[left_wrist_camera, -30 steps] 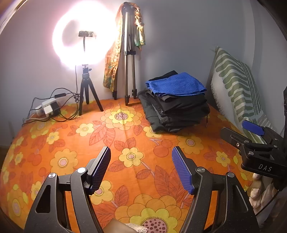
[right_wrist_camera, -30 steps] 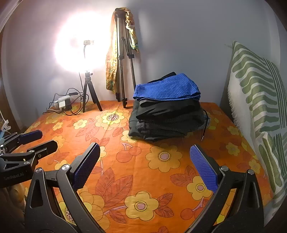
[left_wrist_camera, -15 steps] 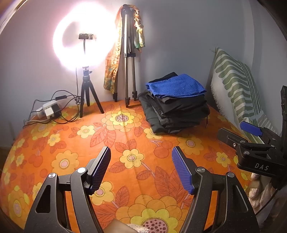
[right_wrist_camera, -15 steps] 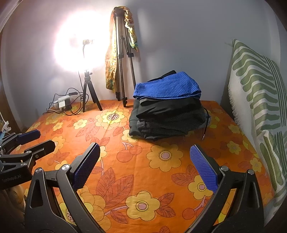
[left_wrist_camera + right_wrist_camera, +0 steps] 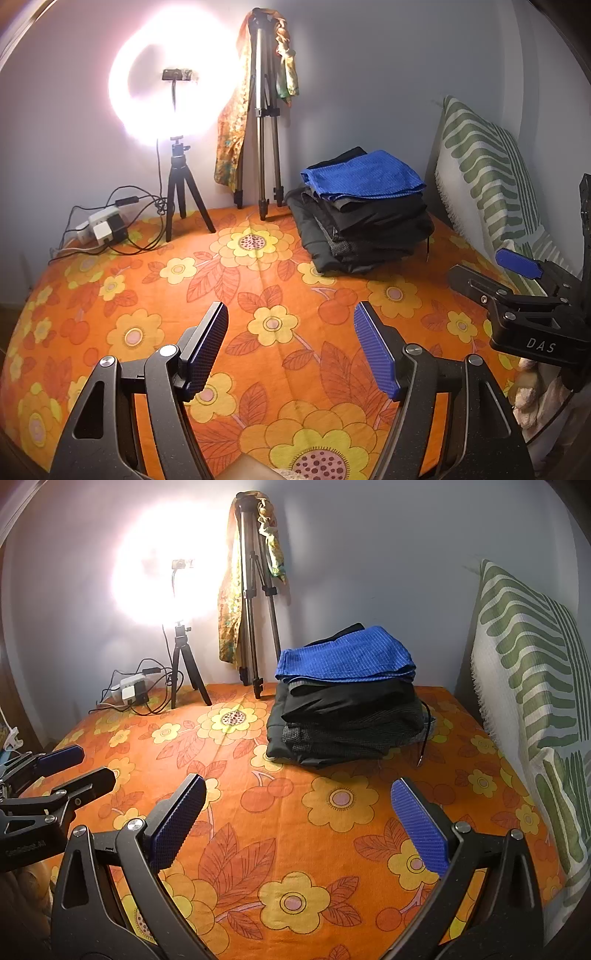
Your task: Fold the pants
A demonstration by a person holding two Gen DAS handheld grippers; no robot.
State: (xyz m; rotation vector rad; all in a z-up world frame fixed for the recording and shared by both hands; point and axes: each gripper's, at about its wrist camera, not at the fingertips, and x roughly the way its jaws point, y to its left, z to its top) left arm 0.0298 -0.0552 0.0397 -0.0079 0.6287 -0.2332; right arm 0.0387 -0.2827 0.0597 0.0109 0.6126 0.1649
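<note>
Your two wrist cameras are facing the back wall.
Both are sharing the clothes stack, sitting upper right of centre.

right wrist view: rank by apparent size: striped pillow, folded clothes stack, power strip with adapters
1. Green-and-white striped pillow, though it is nearer the camera, so partly unsure.
2. Dark folded clothes stack with a blue garment on top.
3. White power strip with adapters.

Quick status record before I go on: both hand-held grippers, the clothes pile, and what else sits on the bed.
left hand-held gripper: open, empty, above the floral bedspread
right hand-held gripper: open, empty
clothes pile: folded dark garments, stacked near the wall
blue garment: folded, on top of the pile
ring light: on, on a small tripod
tall tripod: patterned cloth draped over it
striped pillow: leaning at the right
</note>
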